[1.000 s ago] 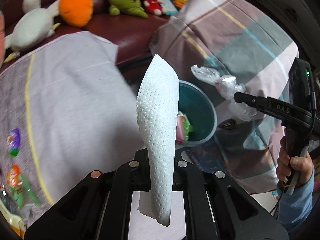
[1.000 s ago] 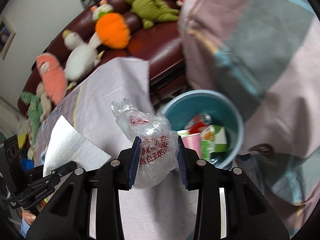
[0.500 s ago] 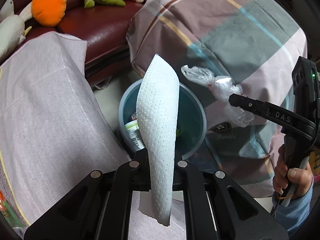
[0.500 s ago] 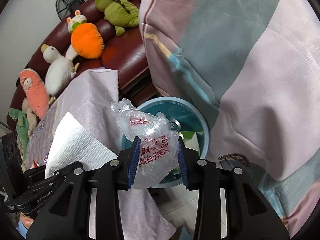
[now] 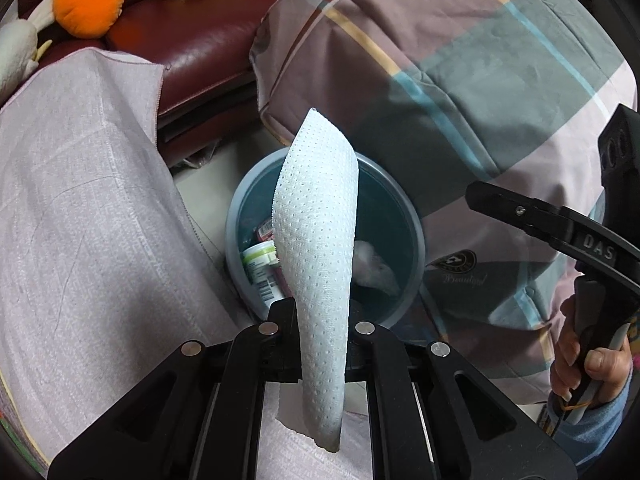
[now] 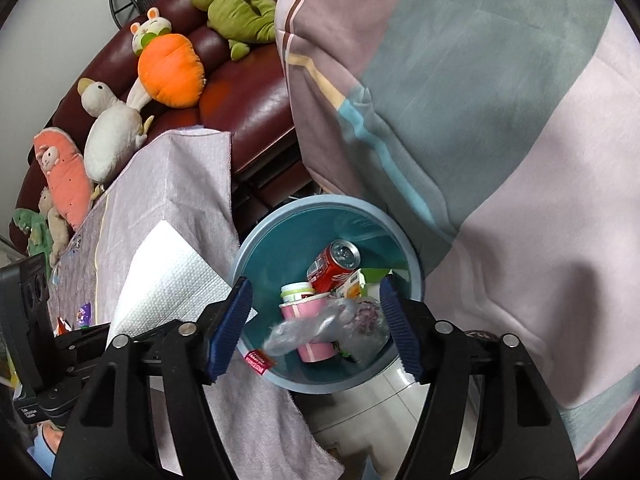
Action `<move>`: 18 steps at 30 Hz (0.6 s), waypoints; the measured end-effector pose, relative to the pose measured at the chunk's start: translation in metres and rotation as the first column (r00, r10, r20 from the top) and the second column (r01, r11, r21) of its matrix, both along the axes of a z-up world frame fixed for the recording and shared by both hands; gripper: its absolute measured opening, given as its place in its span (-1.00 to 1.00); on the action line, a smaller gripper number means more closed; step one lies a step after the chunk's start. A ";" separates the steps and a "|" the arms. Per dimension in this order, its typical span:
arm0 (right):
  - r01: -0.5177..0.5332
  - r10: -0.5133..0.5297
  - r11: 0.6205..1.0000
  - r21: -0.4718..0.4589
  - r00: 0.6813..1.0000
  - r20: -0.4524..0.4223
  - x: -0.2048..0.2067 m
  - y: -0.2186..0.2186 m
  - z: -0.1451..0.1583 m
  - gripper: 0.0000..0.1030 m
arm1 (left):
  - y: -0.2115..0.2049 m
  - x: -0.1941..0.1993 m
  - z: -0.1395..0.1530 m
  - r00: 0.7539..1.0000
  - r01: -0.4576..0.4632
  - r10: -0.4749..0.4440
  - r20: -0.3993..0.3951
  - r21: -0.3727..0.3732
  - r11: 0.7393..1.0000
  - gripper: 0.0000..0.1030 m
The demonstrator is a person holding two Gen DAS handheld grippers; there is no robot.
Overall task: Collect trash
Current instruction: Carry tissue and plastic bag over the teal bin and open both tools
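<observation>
**Inspector A:** Right claw [image 6: 316, 328]: jaws spread wide, nothing between the blue ribbed pads [image 6: 230, 326]. It sits directly above the blue waste bin [image 6: 414, 268]. The clear plastic bag [image 6: 320, 328] appears blurred in the gap below the claw, over the bin's contents.

**Inspector B:** Left claw [image 5: 320, 344]?

**Inspector A:** Clamped on a white paper towel [image 5: 316, 240], which stands upright from the jaws and curls over at its top. The bin lies just beyond it on the floor.

**Inspector B:** Bin contents?

**Inspector A:** A red soda can [image 6: 334, 266], a pink paper cup [image 6: 308, 328], a white bottle with a green label [image 5: 260, 266], a carton partly hidden.

**Inspector B:** Surroundings?

**Inspector A:** The bin stands between the desk under its lilac cloth [image 6: 176, 184] and a plaid quilt [image 6: 480, 120]. Behind, a maroon leather sofa [image 6: 256, 100] carries a carrot plush [image 6: 170, 72], a white duck plush [image 6: 112, 128] and a green plush [image 6: 236, 8].
</observation>
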State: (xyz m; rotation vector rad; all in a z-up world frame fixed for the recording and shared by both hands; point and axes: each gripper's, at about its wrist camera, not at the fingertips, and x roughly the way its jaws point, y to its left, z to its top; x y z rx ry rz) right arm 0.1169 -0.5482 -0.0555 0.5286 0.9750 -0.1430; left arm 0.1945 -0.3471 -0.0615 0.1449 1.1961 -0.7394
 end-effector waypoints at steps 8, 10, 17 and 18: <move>0.015 -0.015 1.000 -0.021 1.000 -0.015 0.000 -0.007 0.001 0.39 | -0.014 0.005 -0.011 1.000 0.013 -0.013 -0.011 0.003 1.000 -0.84; 0.017 -0.018 1.000 -0.026 1.000 -0.021 0.001 -0.008 0.000 0.39 | -0.019 0.007 -0.014 1.000 0.017 -0.017 -0.007 0.005 1.000 -0.84; 0.045 -0.048 0.998 -0.053 0.998 -0.042 -0.001 -0.017 -0.002 0.40 | -0.041 0.008 -0.022 0.999 0.048 -0.048 0.017 0.019 0.999 -0.84; 0.050 -0.053 0.997 -0.056 0.998 -0.046 -0.001 -0.019 -0.002 0.40 | -0.043 0.008 -0.022 0.998 0.052 -0.052 0.019 0.020 0.998 -0.84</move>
